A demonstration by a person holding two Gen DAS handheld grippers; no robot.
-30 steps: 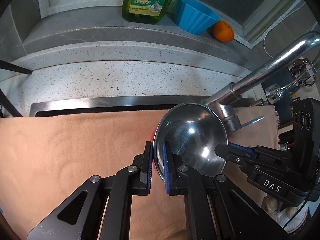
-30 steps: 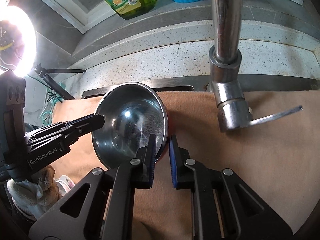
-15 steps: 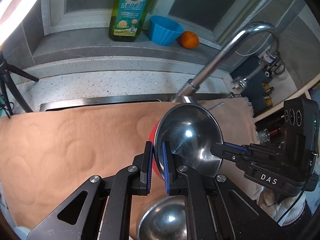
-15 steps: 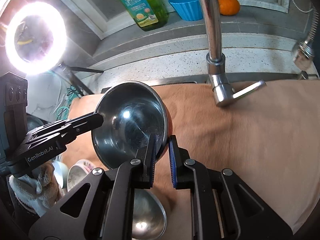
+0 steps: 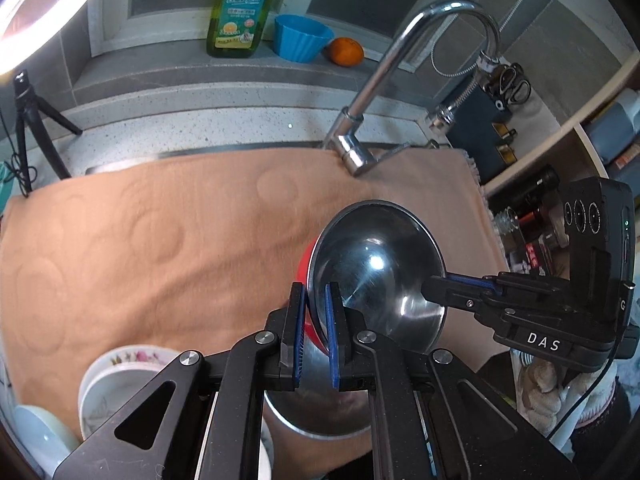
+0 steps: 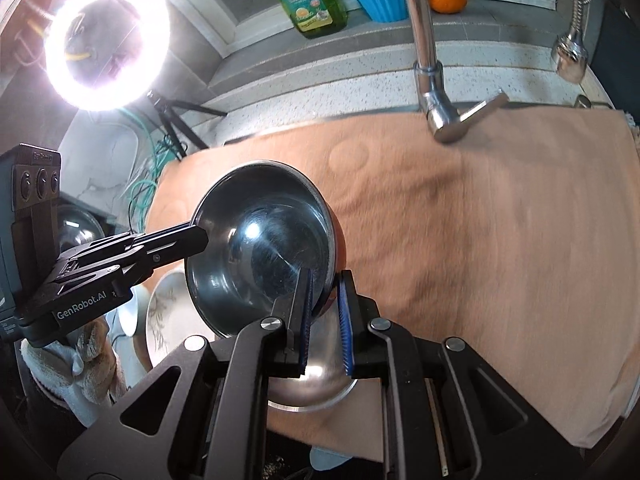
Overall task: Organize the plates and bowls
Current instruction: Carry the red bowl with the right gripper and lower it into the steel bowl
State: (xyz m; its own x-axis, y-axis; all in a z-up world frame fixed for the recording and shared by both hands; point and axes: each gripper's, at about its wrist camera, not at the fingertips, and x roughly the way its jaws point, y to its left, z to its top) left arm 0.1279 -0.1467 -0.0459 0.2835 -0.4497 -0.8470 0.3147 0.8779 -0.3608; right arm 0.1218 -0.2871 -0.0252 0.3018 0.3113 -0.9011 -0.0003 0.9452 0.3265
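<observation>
A steel bowl with a red outside (image 5: 376, 264) hangs tilted in the air above the orange cloth (image 5: 160, 240). My left gripper (image 5: 314, 320) is shut on its near rim. My right gripper (image 6: 324, 312) is shut on the opposite rim of the same bowl (image 6: 264, 256). Each gripper shows in the other's view, clamped on the rim. A second steel bowl (image 5: 320, 412) stands below it at the cloth's near edge; it also shows in the right wrist view (image 6: 316, 376). A floral white plate (image 5: 120, 376) and another white dish (image 5: 36, 440) lie to the left of it.
A chrome tap (image 5: 400, 52) rises at the back of the cloth. On the sill stand a green soap bottle (image 5: 240, 4), a blue cup (image 5: 302, 42) and an orange (image 5: 347, 51). A ring light on a tripod (image 6: 106, 40) stands at the left. Shelves (image 5: 560, 152) are at the right.
Both grippers, still clamped on the bowl, have pulled back and up from the tap. The second steel bowl and the white plates have come into view below.
</observation>
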